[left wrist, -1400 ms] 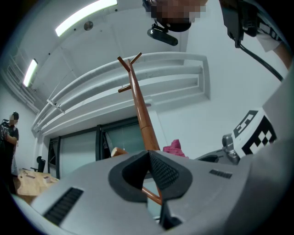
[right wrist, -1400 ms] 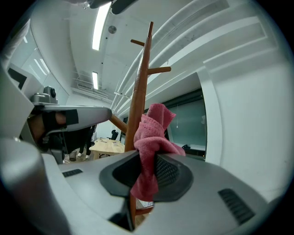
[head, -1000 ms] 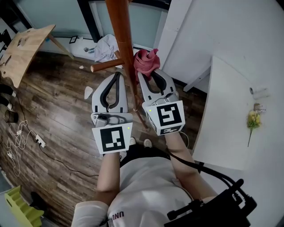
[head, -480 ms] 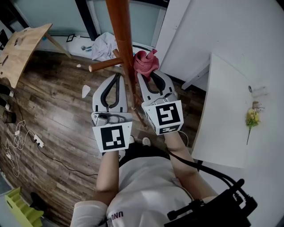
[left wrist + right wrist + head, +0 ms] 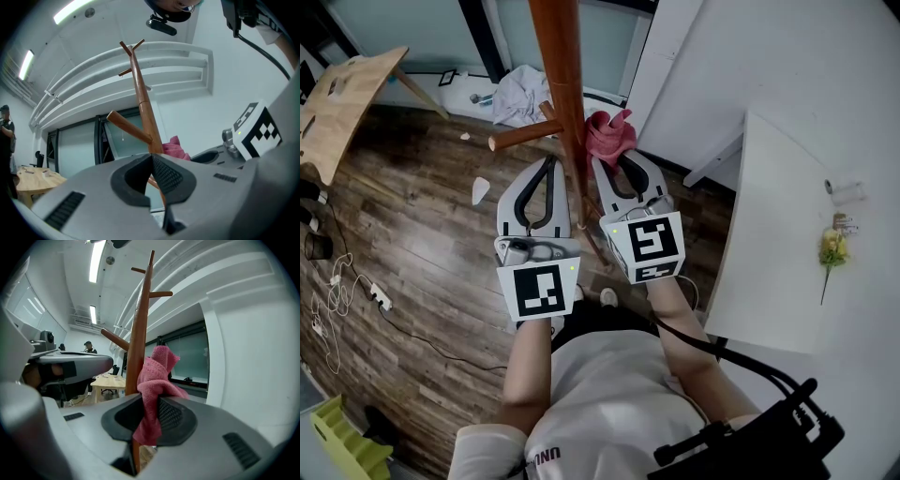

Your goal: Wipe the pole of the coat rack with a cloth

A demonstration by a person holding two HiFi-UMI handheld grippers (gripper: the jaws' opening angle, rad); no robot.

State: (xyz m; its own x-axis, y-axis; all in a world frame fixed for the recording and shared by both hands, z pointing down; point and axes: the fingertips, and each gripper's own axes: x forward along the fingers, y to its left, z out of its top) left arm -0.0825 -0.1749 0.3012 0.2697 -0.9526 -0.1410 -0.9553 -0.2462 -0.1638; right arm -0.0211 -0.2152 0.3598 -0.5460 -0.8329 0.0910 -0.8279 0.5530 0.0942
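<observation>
Head view of the pole: the wooden coat-rack pole (image 5: 567,103) is rising between the two grippers, close in front of the person; its foot is hiding behind them.
Cloth: the pink cloth (image 5: 609,136) is bunching against the pole's right side, about level with the root of a side peg (image 5: 520,139). In the right gripper view it is lying against the wood.
Right gripper: the right gripper (image 5: 614,159) is pinching the cloth, with its fingers closing on a fold that is hanging down between them.
Left gripper: the left gripper (image 5: 546,161) is waiting just left of the pole, fingers pressed together on nothing. It is apparently not bracing the wood.
Surroundings: the floor (image 5: 422,234) is lying far below, and a white surface (image 5: 769,234) is standing well apart to the right.
Risk: with nothing steadying the rack, a hard sideways rub is likely to rock it. The cloth's loose top may be snagging on the peg, which could drag it out of the pinch. A bunched wad is probably wiping only a narrow strip.
</observation>
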